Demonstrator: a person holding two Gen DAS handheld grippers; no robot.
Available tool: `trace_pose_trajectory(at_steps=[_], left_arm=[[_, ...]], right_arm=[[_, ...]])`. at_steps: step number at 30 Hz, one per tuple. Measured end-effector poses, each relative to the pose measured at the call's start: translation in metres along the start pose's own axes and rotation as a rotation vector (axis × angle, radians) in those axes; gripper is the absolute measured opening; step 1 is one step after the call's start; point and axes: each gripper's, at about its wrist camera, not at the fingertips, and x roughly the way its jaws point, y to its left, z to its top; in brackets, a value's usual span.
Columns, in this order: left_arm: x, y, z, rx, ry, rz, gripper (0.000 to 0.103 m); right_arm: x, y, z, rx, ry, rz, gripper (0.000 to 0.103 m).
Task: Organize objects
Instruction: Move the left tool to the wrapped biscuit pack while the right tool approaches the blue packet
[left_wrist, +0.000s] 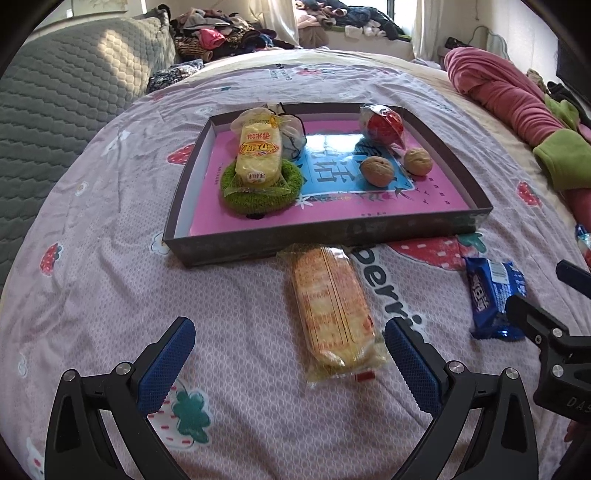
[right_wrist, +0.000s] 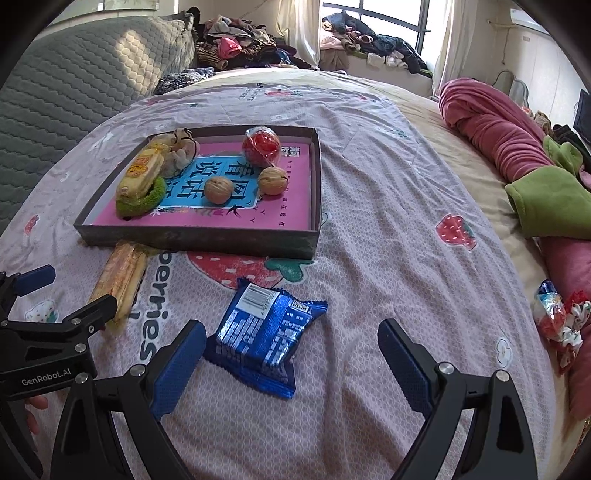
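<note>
A shallow dark box (left_wrist: 325, 236) (right_wrist: 199, 240) with a pink and blue lining lies on the bedspread. It holds a yellow snack pack (left_wrist: 258, 155) on a green ring (left_wrist: 258, 195), two walnuts (left_wrist: 376, 170) (right_wrist: 218, 189), a red wrapped ball (left_wrist: 384, 127) (right_wrist: 261, 146) and a small pouch. In front of the box lies a long orange cracker pack (left_wrist: 332, 306) (right_wrist: 120, 282). My left gripper (left_wrist: 290, 341) stands open just above and around its near end. A blue snack packet (right_wrist: 260, 341) (left_wrist: 493, 295) lies further right; my right gripper (right_wrist: 291, 339) is open over it, not touching.
A grey quilted cushion (left_wrist: 62, 110) rises at the left. A rolled pink and green blanket (right_wrist: 517, 155) lies along the right side. Loose wrapped sweets (right_wrist: 557, 317) sit at the right edge. Piled clothes (right_wrist: 240, 44) fill the back by the window.
</note>
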Motion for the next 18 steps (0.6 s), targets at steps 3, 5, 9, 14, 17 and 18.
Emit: trace_pose_trajectory(at_steps=[3,5,9,14,17,18], left_arm=[[0.004,0.000,0.003,-0.001,0.002,0.004,0.102],[0.009,0.000,0.005,-0.006,0.005,0.011,0.102],[0.018,0.002,0.007,-0.018,0.019,0.014,0.102],[0.030,0.002,0.006,-0.027,0.040,0.030,0.102],[0.037,0.003,0.006,-0.031,0.058,0.030,0.102],[0.039,0.003,0.005,-0.031,0.059,0.031,0.102]], right_arm=[[0.006,-0.001,0.002,0.025,0.016,0.002,0.094],[0.012,-0.001,0.003,0.045,0.032,0.003,0.094],[0.021,-0.001,0.005,0.064,0.054,-0.016,0.094],[0.038,-0.002,0.006,0.097,0.095,-0.001,0.094],[0.047,-0.001,0.004,0.108,0.117,0.022,0.094],[0.049,0.001,0.003,0.102,0.109,0.023,0.094]])
